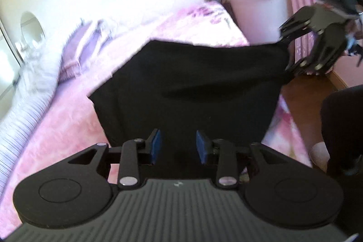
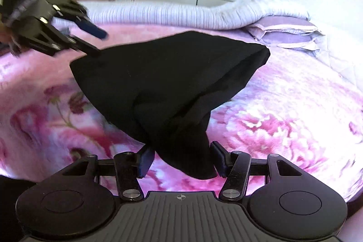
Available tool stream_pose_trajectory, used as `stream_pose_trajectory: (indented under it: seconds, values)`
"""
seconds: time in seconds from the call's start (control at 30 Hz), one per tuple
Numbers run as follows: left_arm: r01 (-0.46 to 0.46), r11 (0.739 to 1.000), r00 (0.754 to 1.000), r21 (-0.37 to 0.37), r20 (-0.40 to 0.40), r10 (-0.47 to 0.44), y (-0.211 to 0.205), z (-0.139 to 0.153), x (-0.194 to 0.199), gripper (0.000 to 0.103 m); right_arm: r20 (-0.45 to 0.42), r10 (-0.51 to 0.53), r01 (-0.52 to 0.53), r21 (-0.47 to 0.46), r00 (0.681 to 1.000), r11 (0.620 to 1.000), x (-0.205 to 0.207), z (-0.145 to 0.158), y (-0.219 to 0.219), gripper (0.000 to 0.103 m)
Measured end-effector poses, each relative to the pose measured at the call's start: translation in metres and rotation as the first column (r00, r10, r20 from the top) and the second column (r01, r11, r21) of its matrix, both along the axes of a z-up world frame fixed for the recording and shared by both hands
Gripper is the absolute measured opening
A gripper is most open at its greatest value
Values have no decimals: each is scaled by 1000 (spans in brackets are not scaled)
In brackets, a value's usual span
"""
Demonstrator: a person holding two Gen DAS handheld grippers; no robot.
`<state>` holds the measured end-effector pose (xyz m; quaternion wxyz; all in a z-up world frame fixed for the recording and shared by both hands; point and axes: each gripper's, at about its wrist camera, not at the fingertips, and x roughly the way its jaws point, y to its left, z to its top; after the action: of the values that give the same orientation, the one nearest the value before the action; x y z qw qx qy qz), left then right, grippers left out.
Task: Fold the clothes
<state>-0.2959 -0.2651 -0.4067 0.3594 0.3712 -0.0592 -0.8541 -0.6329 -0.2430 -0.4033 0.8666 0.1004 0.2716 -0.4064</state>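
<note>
Black garment hangs stretched over the pink floral blanket in the left wrist view, its near edge dropping between the blue pads of the left gripper, whose fingers stand apart with the cloth lying loose in the gap. At the far right corner of the cloth the right gripper shows blurred, its fingers spread wide, one tip at the cloth's corner; whether it pinches the cloth I cannot tell from here. A lilac pillow and a striped white duvet lie at the left, with a pale bin beyond the bed. In the right wrist view the garment sags above the blanket, a bunched corner sitting between the right gripper's fingers, which are apart and touch the cloth on one side only. The left gripper appears top left, parted, its lower finger at the cloth's edge.
</note>
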Motion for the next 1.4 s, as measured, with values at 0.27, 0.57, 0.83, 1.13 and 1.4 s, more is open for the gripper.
stream_pose_trajectory:
  seconds: [0.27,0.57,0.83,1.13,1.4]
  values:
    - [-93,996,994,-9,56,94,-7,-21,-8,30,202,-116,113,27,973,993,-41,27,20,55]
    - [-169,985,985,28,-35,170,9,-14,-6,29,341,-150,143,46,928,989,-23,46,41,30]
    - [-234,972,971,-3,45,234,16,-36,-24,24,343,-233,205,114,910,972,-5,27,18,30]
    - [-275,961,960,-14,56,275,19,-43,-30,23,406,-544,411,372,734,832,-71,6,7,0]
    - [-295,956,953,-13,72,295,20,-41,-34,20,130,-247,248,6,960,969,-34,44,71,16]
